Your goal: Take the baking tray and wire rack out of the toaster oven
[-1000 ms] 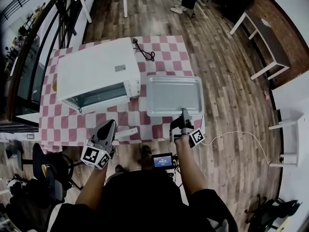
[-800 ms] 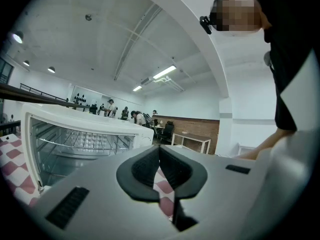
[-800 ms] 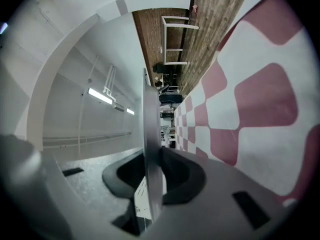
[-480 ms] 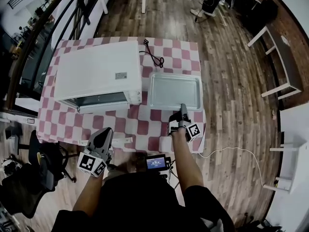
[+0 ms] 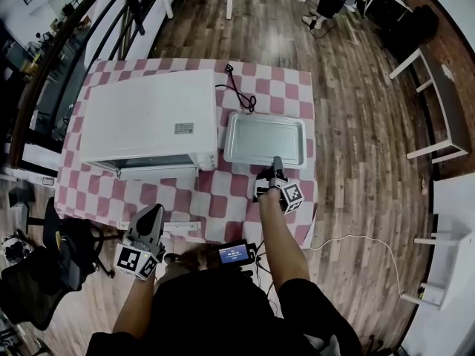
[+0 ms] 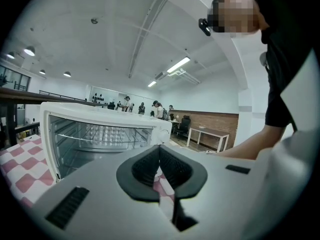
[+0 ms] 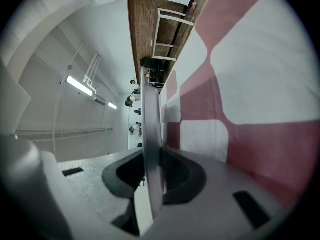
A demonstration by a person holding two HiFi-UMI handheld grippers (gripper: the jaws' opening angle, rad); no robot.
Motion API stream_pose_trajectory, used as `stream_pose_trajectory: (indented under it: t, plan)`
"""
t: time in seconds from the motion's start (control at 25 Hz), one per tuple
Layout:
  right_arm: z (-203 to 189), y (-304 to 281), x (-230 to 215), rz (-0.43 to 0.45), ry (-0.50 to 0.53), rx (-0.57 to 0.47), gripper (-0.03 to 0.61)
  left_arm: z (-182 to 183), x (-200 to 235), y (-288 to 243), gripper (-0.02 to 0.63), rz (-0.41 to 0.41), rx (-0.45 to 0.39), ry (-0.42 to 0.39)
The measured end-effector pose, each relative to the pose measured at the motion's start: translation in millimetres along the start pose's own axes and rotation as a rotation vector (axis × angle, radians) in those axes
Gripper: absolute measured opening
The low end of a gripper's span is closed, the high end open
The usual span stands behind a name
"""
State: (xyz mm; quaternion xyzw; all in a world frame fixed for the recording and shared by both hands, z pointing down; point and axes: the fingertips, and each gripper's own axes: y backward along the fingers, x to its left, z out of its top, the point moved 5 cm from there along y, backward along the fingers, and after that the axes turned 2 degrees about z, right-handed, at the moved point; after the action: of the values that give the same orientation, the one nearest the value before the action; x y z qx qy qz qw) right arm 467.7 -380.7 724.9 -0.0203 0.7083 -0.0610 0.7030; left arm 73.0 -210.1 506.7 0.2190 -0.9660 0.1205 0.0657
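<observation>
At the near edge, the left gripper (image 5: 154, 213) hangs off the 7 o'clock corner of the worktop (image 5: 223, 199), a table under a red-and-white checked cloth. In the left gripper view its dark pads meet at the tips (image 6: 159, 148) with nothing between them, and it points toward the open front of the oven.

The right gripper (image 5: 277, 165) reaches over the worktop's near edge at about 5 o'clock from the oven. Its jaws are nearly closed and clamp the near rim of the shallow rectangular silver metal baking tray (image 5: 265, 139). In the right gripper view the thin rim runs edge-on between the pads (image 7: 150, 134), with the checked cloth beside it.

The tray is out of the oven. It lies flat on the cloth just beside the oven, at the oven's 3 o'clock.

The boxy white toaster oven (image 5: 148, 117) sits on the worktop's left half with its front toward the person. Seen from the left gripper (image 6: 100, 129), its cavity is open and the silver wire rack (image 6: 97, 132) is on a rail inside.

At 12 o'clock from the tray, a black power cable (image 5: 239, 95) lies looped on the cloth. Beyond the worktop is dark wooden plank floor (image 5: 349, 87).
</observation>
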Motion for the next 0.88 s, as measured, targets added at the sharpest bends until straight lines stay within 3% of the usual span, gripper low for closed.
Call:
stream_pose_trajectory:
  t: [0.32, 0.48, 0.6, 0.76, 0.88]
  plan:
    - [-0.3, -16.3, -1.8, -0.066, -0.005, 0.018, 0.078, -2.4, -0.4, -6.0, -0.008, -0.007, 0.015, -0.014]
    - [1.4, -17.1, -4.4, -0.143, 0.035, 0.054, 0.083, -3.9, -7.5, -6.7, -0.008, -0.027, 0.018, -0.016]
    - [-1.9, -15.7, -5.4, -0.215, 0.062, 0.091, 0.128, -6.0, -11.2, -6.5, -0.008, -0.041, 0.023, -0.012]
    - [-7.6, -10.6, 0.5, -0.283, 0.101, 0.128, 0.266, -7.1, -16.0, -5.6, -0.008, -0.061, 0.016, -0.01]
    - [-6.5, -0.5, 3.1, -0.342, 0.111, 0.111, 0.273, -6.7, -19.0, -5.2, -0.008, -0.072, 0.007, -0.006]
